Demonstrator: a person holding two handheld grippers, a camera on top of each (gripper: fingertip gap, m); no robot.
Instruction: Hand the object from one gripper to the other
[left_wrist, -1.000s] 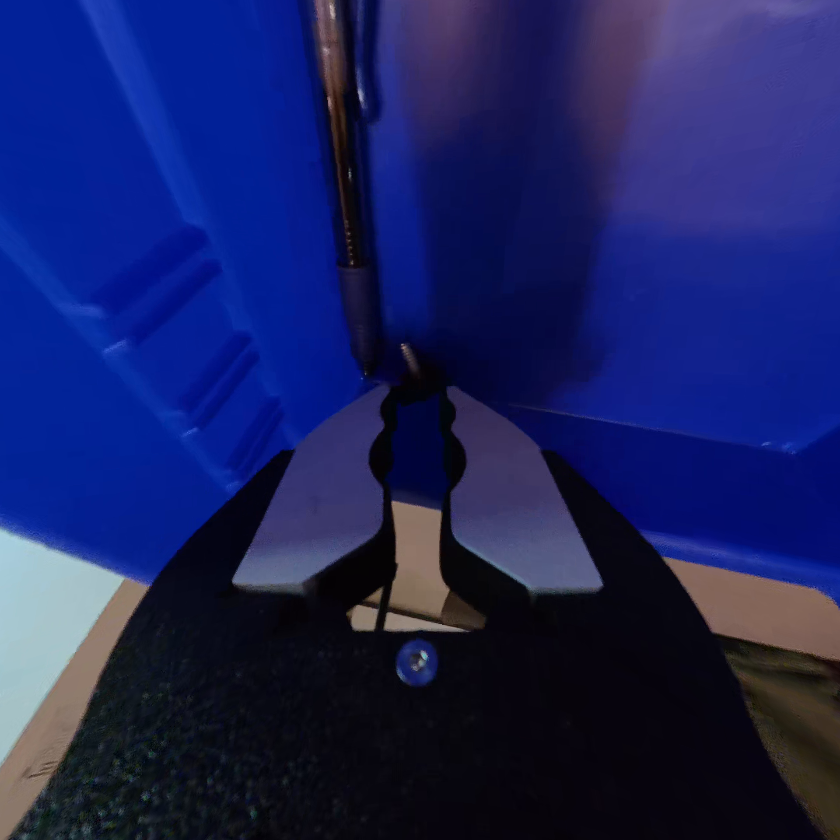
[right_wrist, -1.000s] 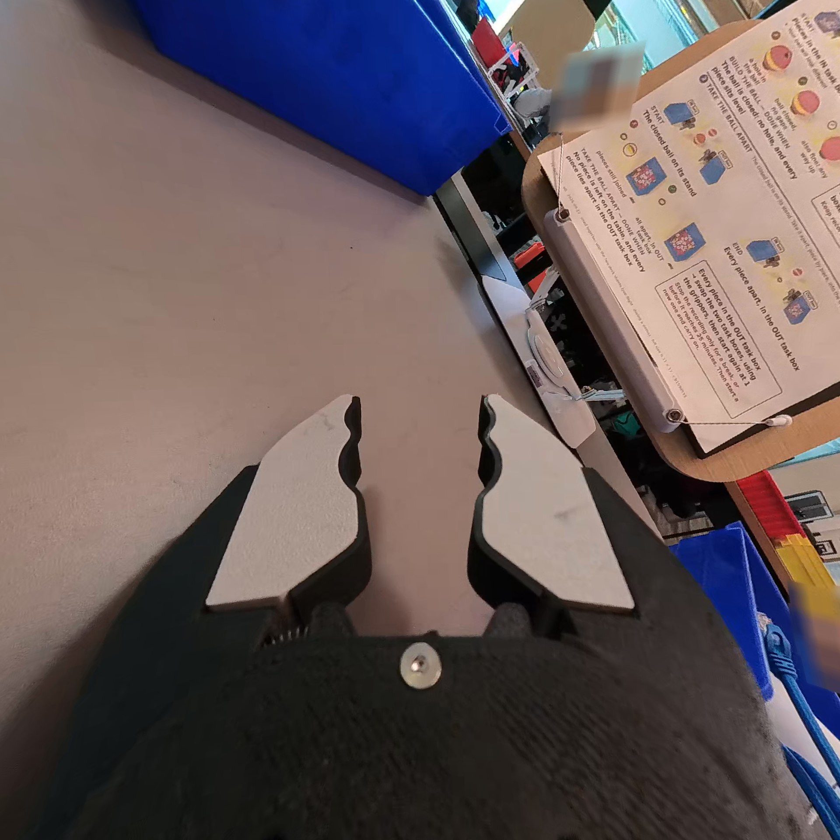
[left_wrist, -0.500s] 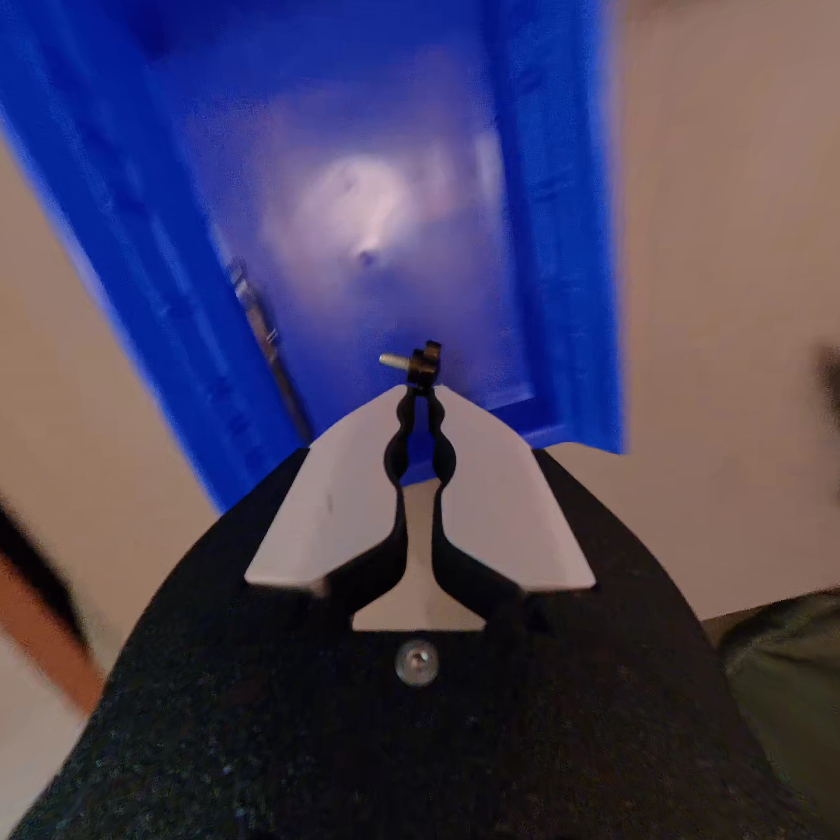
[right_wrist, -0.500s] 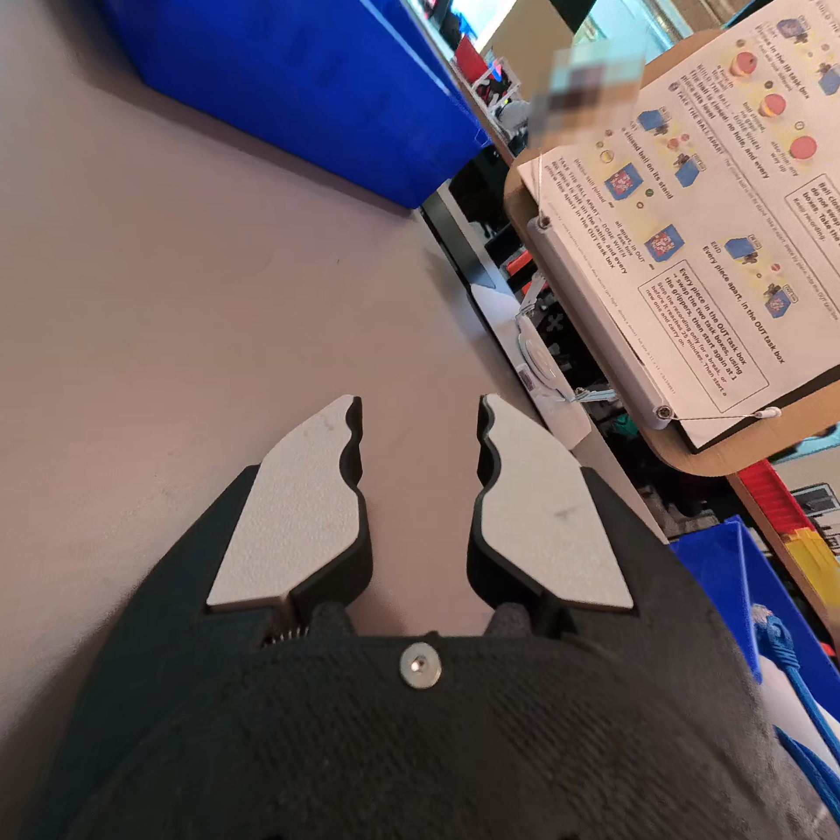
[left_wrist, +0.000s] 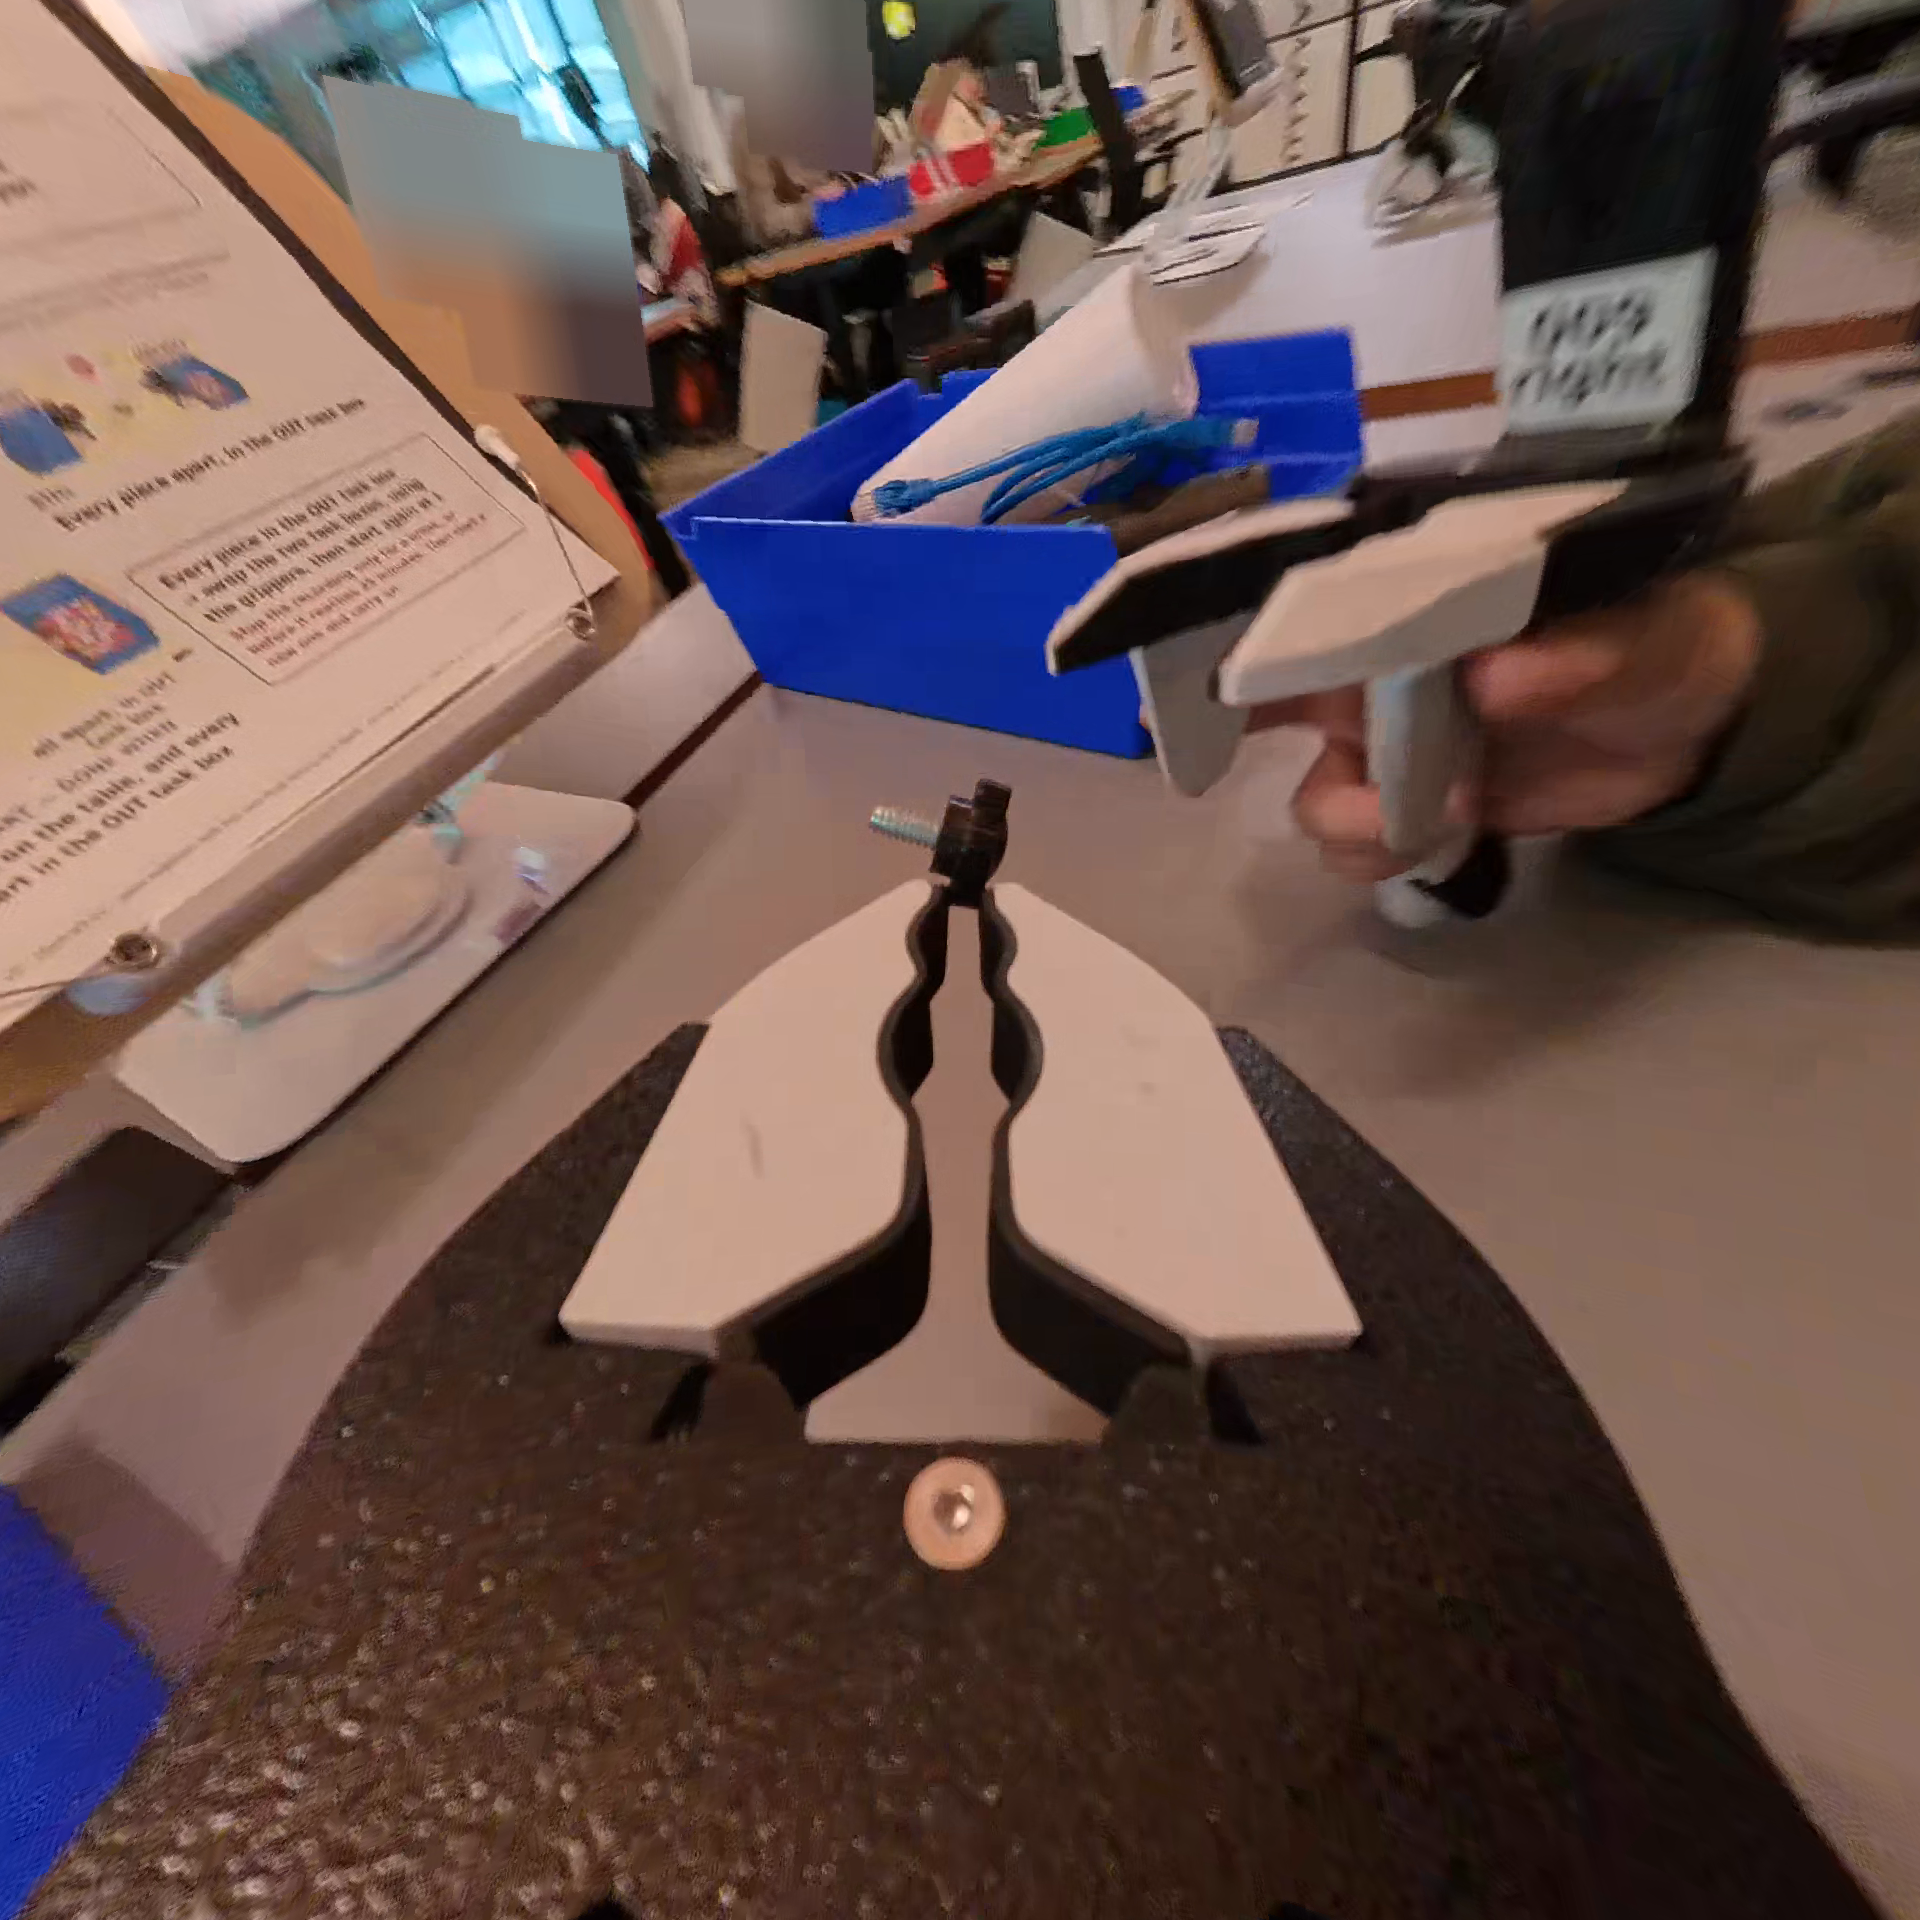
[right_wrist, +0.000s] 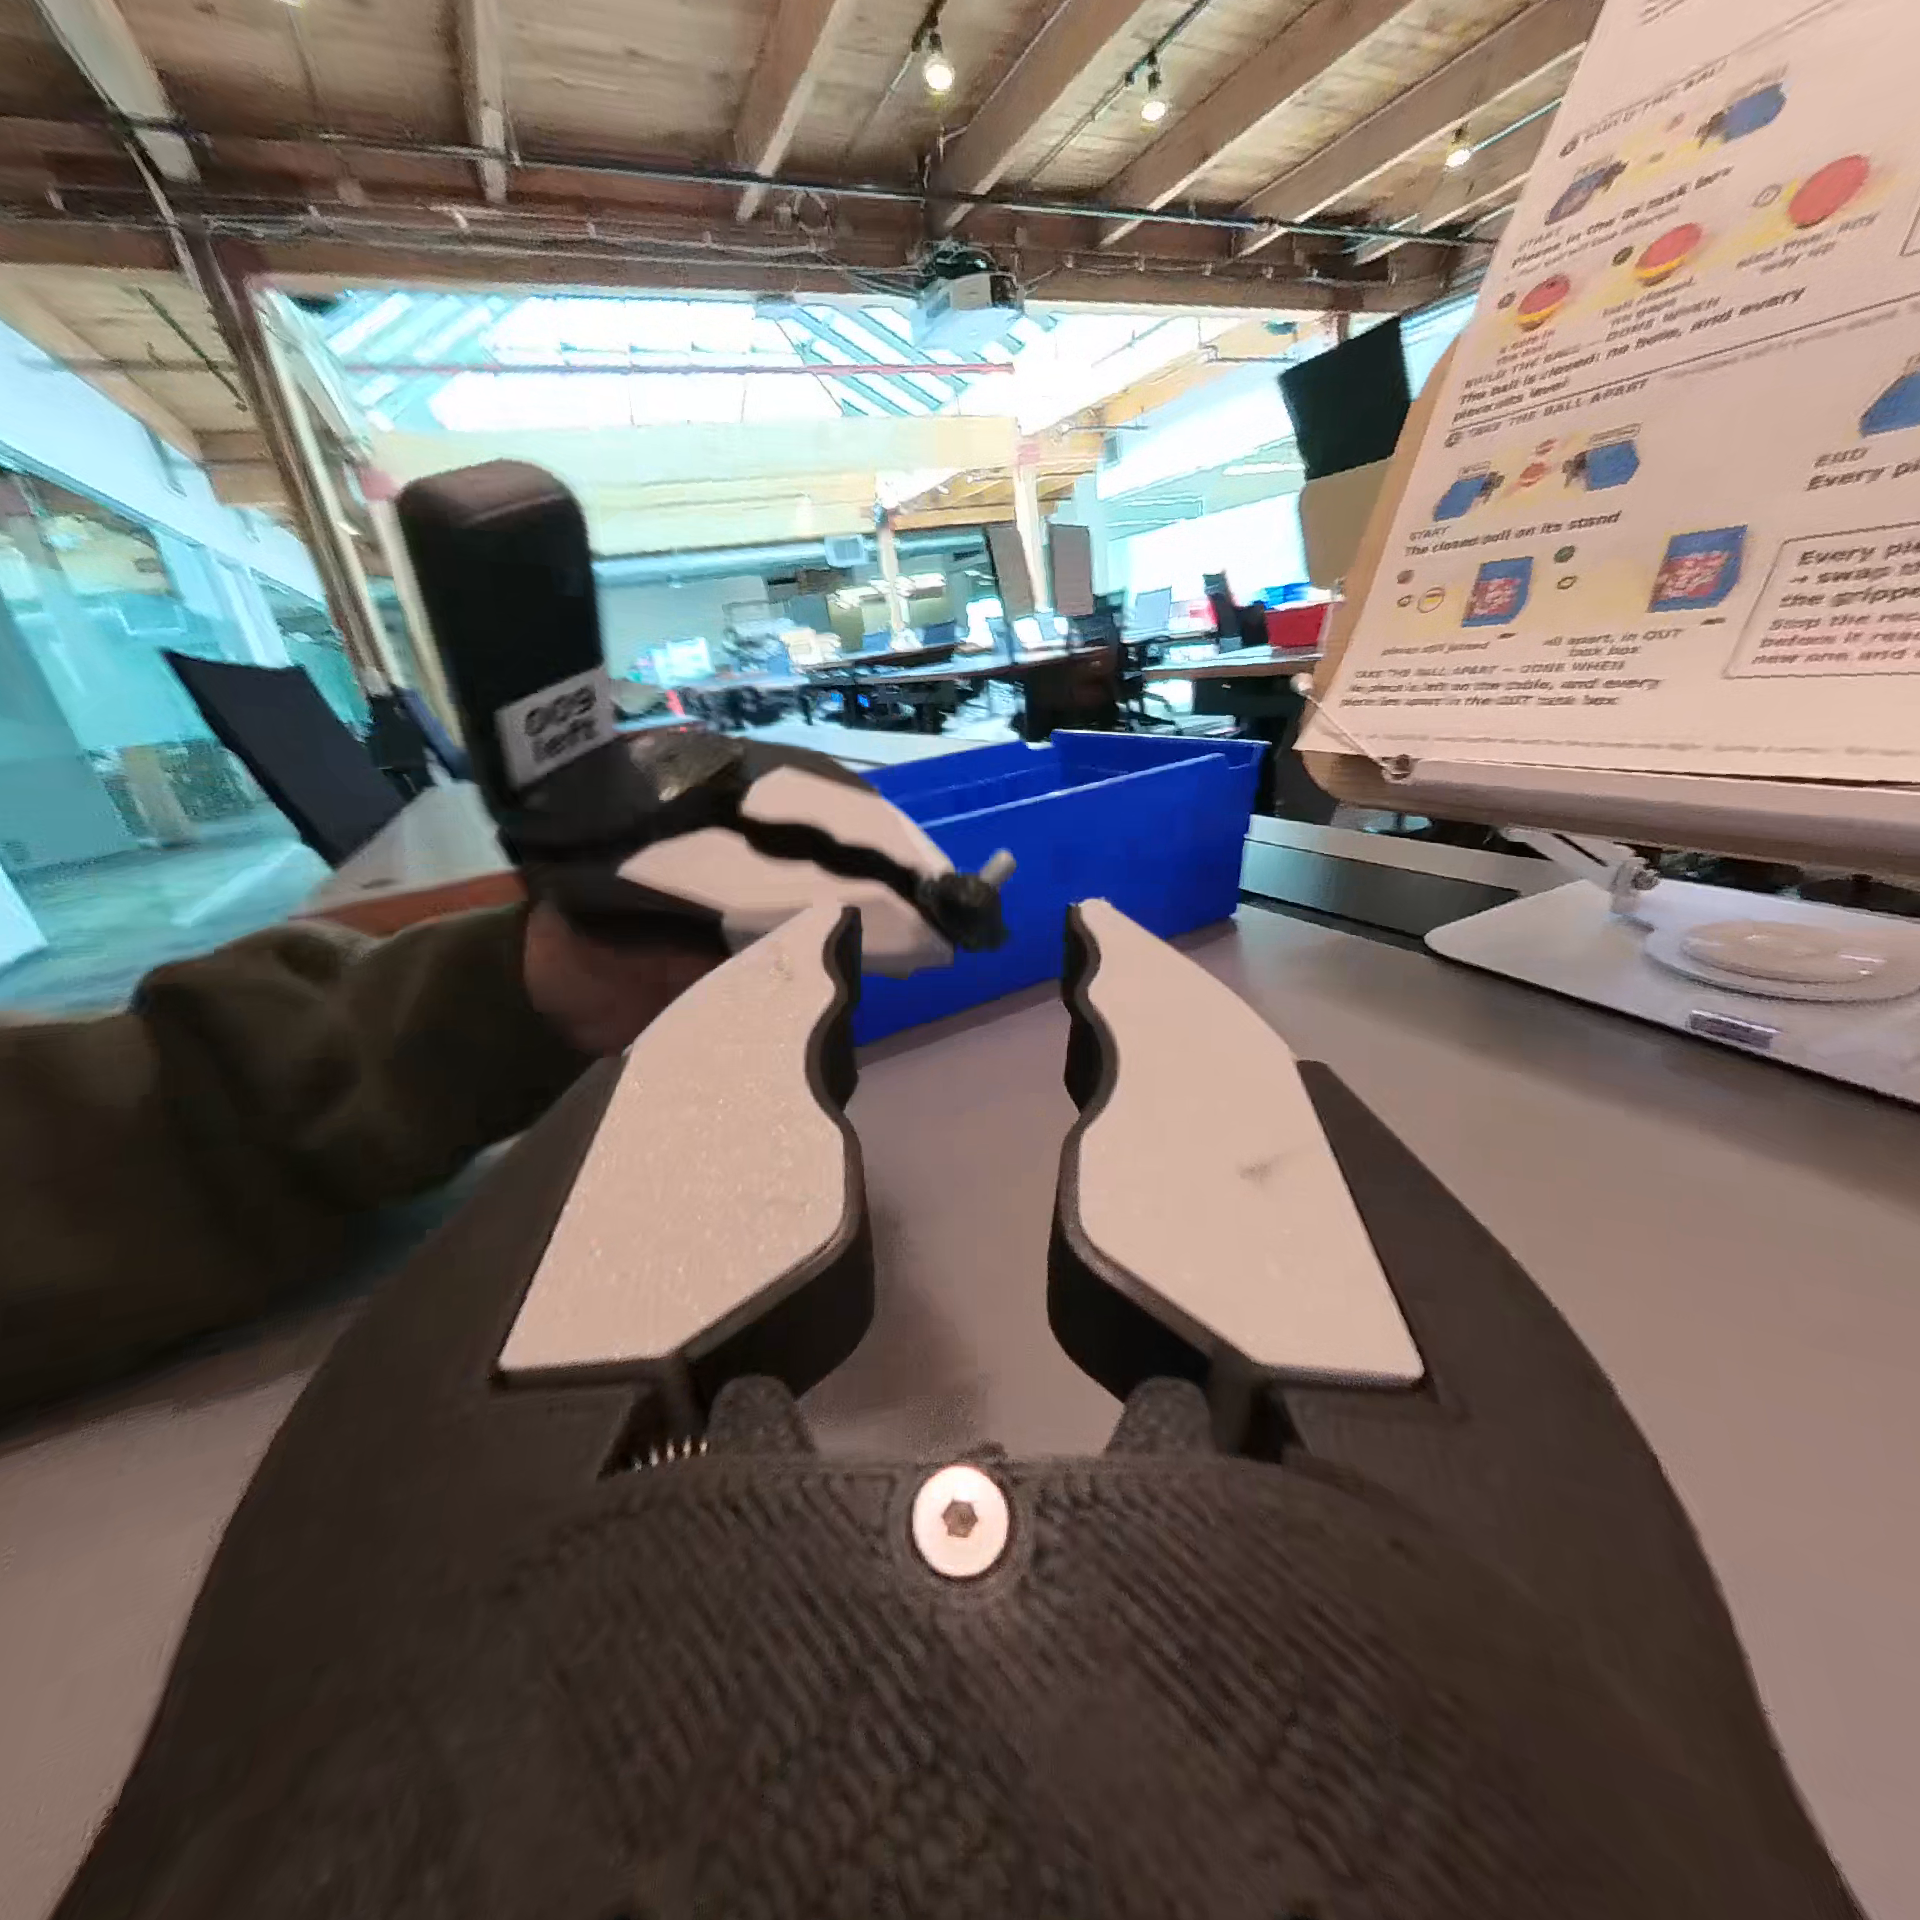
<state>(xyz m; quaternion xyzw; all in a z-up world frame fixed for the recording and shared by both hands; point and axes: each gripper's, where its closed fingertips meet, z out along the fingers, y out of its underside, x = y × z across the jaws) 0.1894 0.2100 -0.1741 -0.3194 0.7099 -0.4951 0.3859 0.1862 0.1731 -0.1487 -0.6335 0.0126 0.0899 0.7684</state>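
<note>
My left gripper (left_wrist: 964, 894) is shut on a small thumbscrew (left_wrist: 951, 826) with a black knob and a silver threaded end pointing left, held above the grey table. My right gripper (right_wrist: 961, 920) is open and empty. In the left wrist view the right gripper (left_wrist: 1153, 634) hangs up and to the right of the screw, held by a hand. In the right wrist view the left gripper (right_wrist: 961, 914) comes in from the left, with the screw (right_wrist: 971, 894) just beyond my right fingertips, about level with the gap.
A blue bin (left_wrist: 935, 613) with a white roll and blue cable stands behind. Another blue bin (right_wrist: 1070, 821) stands beyond the grippers. An instruction sheet on a stand (left_wrist: 239, 520) is at the left, with its white base (right_wrist: 1683, 966) on the table (left_wrist: 1558, 1195). There is about 5 cm between the tips of the two grippers.
My left gripper has lifted the screw out of the blue bin and swung it over the table. My right gripper has tilted up from the table to face the left one.
</note>
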